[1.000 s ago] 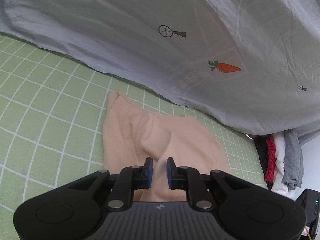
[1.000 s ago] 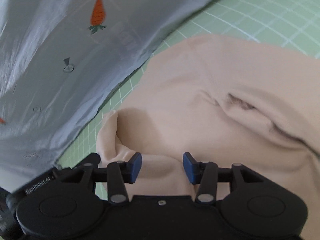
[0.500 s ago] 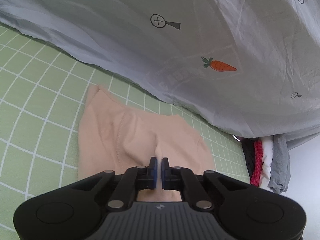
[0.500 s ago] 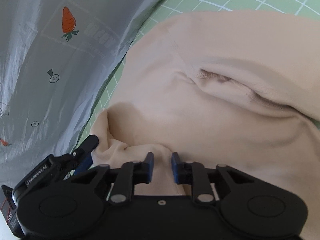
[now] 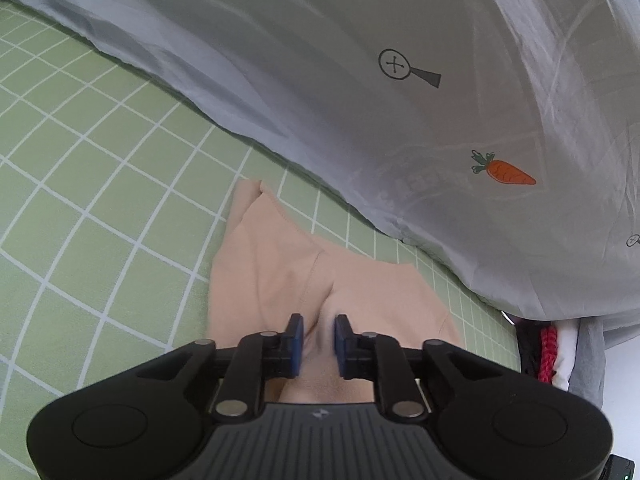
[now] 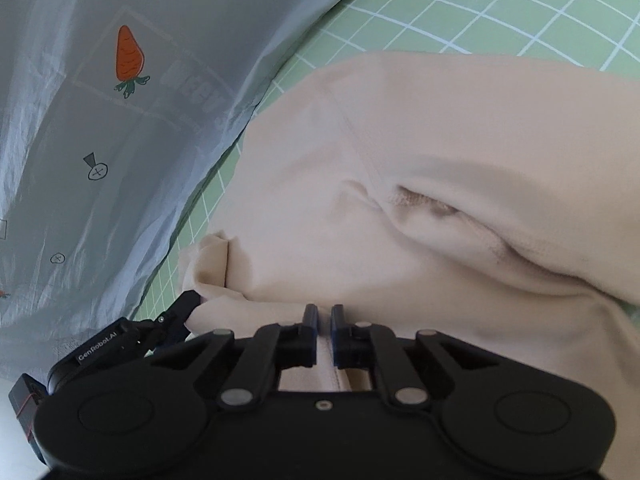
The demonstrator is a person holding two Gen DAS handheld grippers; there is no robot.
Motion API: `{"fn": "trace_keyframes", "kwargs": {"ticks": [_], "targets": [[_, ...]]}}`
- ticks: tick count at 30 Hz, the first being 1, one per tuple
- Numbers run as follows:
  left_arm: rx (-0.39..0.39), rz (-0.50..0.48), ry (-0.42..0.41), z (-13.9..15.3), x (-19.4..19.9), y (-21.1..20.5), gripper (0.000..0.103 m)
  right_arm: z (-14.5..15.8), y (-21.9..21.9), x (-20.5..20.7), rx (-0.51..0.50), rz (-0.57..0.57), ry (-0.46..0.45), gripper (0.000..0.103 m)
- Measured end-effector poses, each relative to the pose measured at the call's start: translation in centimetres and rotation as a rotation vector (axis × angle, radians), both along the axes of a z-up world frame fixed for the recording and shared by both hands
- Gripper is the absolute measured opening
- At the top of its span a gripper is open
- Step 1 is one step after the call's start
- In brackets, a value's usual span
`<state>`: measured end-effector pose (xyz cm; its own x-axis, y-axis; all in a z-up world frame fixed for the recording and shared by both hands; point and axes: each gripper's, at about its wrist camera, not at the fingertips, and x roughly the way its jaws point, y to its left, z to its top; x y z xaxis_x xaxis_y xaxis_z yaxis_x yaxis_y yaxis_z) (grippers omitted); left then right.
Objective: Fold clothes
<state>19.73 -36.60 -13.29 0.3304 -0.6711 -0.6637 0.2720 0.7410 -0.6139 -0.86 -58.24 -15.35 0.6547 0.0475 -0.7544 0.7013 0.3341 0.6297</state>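
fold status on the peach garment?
Done: peach garment is laid out on the green grid mat, partly folded. In hand: right gripper is pinched on its near edge; left gripper is open around a fabric ridge. Left: the actual fold-over; the cloth is bunched, not squared.

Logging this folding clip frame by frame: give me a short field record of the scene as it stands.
garment: peach garment, creased, lying on the sheet
surface: green checked sheet
backdrop: grey carrot-print cover
left gripper: jaws parted, fabric ridge between them
right gripper: jaws shut on garment edge
side pile: clothes stack at far right
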Motion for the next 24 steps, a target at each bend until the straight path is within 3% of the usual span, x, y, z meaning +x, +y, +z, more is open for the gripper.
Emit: {"fn": "trace_keyframes", "kwargs": {"ticks": [3, 7, 9, 11, 12, 15, 17, 24], "targets": [[0.034, -0.022, -0.050, 1.4, -1.1, 0.8, 0.034, 0.7, 0.1, -0.4, -0.027, 0.005, 0.000, 0.037], [0.108, -0.028, -0.102, 3.2, -3.9, 3.1, 0.059, 2.2, 0.8, -1.7, -0.101, 0.039, 0.016, 0.047], [0.149, -0.019, -0.102, 3.5, -6.0, 5.2, 0.065, 3.2, 1.8, -2.6, -0.165, 0.079, 0.034, 0.055], [0.189, -0.009, -0.101, 3.9, -8.2, 7.2, 0.078, 4.0, 3.6, -4.0, -0.244, 0.126, 0.052, 0.070], [0.209, -0.005, -0.101, 4.0, -9.3, 8.2, 0.079, 4.4, 4.5, -4.7, -0.284, 0.149, 0.061, 0.082], [0.269, 0.011, -0.099, 4.6, -12.5, 11.3, 0.086, 5.4, 7.5, -6.8, -0.392, 0.219, 0.087, 0.102], [0.297, 0.033, -0.089, 4.7, -14.0, 13.5, 0.088, 5.8, 9.7, -8.2, -0.446, 0.266, 0.101, 0.102], [0.328, 0.051, -0.072, 4.9, -19.0, 18.4, 0.088, 5.8, 16.5, -11.1, -0.459, 0.416, 0.112, 0.097]]}}
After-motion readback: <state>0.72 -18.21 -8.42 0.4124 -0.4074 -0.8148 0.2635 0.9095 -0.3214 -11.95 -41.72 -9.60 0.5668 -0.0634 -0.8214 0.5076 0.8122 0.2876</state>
